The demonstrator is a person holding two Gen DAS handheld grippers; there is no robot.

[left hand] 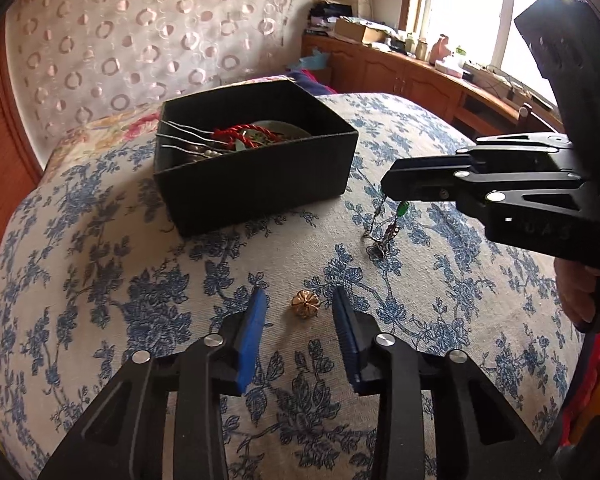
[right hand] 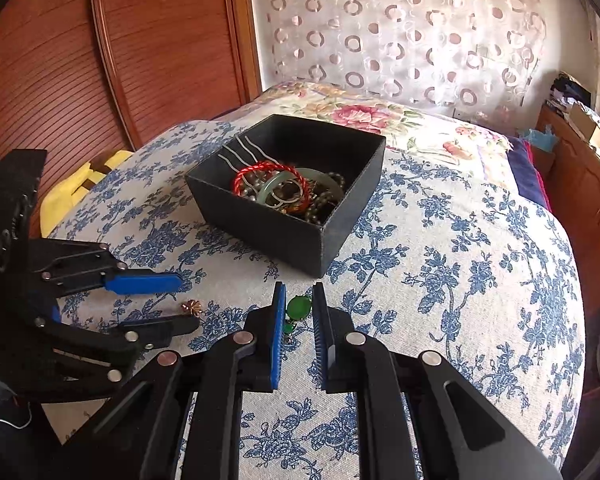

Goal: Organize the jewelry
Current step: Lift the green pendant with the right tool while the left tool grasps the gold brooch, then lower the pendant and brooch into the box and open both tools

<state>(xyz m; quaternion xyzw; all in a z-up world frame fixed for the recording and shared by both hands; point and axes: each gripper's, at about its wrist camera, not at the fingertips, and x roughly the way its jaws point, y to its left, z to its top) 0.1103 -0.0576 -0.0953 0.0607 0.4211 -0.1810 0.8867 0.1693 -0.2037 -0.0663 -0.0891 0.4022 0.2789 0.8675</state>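
A black open box [left hand: 256,184] [right hand: 260,216] holds a red cord bracelet [right hand: 268,170], a pale green bangle [right hand: 284,188], beads and silver hairpins. A small gold flower-shaped piece [left hand: 305,303] [right hand: 192,307] lies on the blue floral cloth between the fingers of my open left gripper [left hand: 300,300] [right hand: 180,300]. My right gripper [right hand: 299,292] [left hand: 384,190] is closed on a green-stone pendant [right hand: 299,307]; its chain [left hand: 382,232] hangs from the fingertips to the cloth, right of the box.
The bed cover [left hand: 100,280] with blue flowers bulges under everything. A patterned headboard [left hand: 140,40] stands behind the box. A wooden counter [left hand: 440,72] with clutter runs under the window on the right. A wooden wardrobe door [right hand: 120,60] stands on the left.
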